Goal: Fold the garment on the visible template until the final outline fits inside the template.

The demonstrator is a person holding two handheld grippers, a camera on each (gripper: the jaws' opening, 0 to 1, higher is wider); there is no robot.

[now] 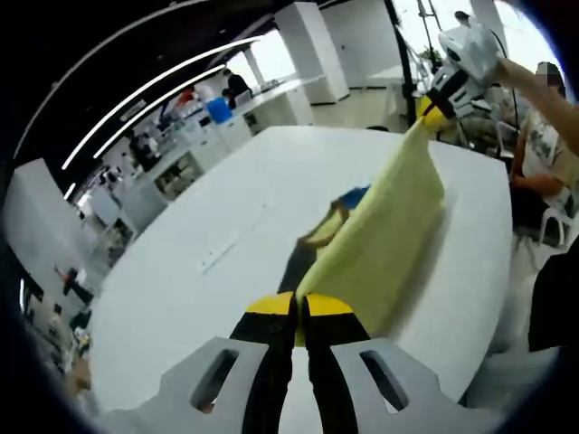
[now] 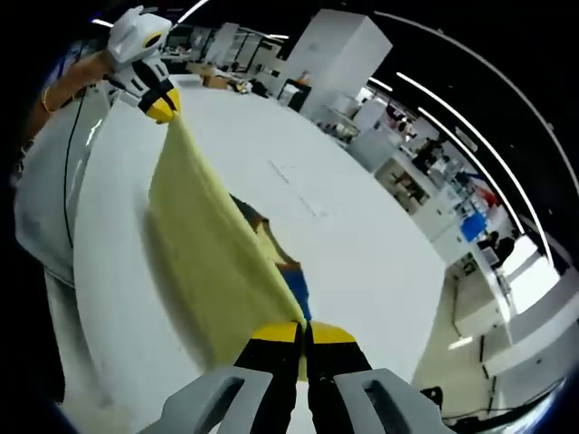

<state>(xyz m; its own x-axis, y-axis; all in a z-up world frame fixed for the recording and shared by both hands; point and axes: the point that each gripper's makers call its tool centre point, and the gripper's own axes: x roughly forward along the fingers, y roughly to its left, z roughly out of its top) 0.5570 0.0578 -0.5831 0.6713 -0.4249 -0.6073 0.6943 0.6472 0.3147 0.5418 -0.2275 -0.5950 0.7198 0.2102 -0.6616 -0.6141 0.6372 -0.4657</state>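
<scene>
**Both tools pinch the yellow garment and hold it stretched above the white worktop**

The left tool (image 1: 299, 312) rises from the bottom of the left gripper view with its yellow-tipped black jaws pressed together on one corner of the yellow garment (image 1: 384, 240). From that corner the cloth runs up and to the right as a taut sheet, lifted off the white worktop (image 1: 199, 262), and ends at the right tool (image 1: 432, 113), which enters at the upper right and grips the far corner; a person's hand and arm hold that tool from behind. Beneath the hanging cloth, a blue patch (image 1: 355, 196) and a dark strip lie on the worktop, partly hidden by the garment; whether they belong to the template cannot be told. Faint markings (image 1: 226, 249) show on the worktop left of the cloth.

In the right gripper view the right tool (image 2: 302, 336) likewise has its jaws closed on a corner of the garment (image 2: 208, 244), which stretches up and to the left to the left tool (image 2: 163, 107), clamped on the opposite corner near the upper left edge. The blue patch (image 2: 297, 289) shows just right of the cloth's lower edge, on the worktop (image 2: 362, 244). Shelving and desks stand in the room beyond, and some people there.
</scene>
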